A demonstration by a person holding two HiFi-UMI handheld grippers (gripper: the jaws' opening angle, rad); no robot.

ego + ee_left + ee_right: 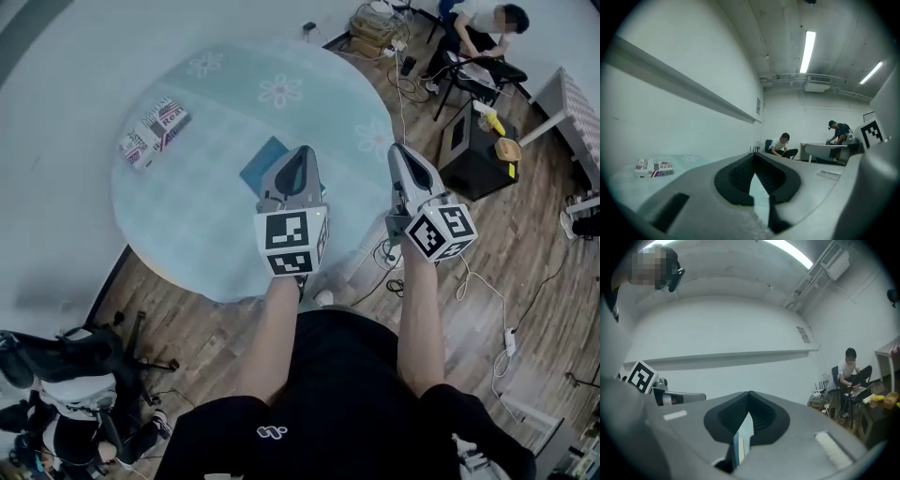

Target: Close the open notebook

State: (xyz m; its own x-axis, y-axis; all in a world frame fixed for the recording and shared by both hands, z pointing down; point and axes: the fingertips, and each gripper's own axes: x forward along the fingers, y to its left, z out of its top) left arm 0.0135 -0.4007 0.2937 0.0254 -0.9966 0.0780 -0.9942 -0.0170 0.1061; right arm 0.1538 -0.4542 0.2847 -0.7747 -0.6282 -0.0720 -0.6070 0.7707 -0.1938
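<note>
The blue notebook (262, 161) is lying flat on the counter (187, 216), its long axis diagonal in the head view. The left gripper view is showing the patterned box (654, 167) instead. The left tool (302, 152) and right tool (399, 150) are sitting pinched shut, empty.

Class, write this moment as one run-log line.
left tongs: shut, empty | right tongs: shut, empty | blue notebook: flat on table, looks closed

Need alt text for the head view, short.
Seen from above, the left gripper and right gripper, both shut and empty, are held side by side over the near edge of a round pale-blue table. A blue notebook lies on it, seemingly closed, partly hidden by the left gripper; a flag-printed box sits near its left edge.
</note>
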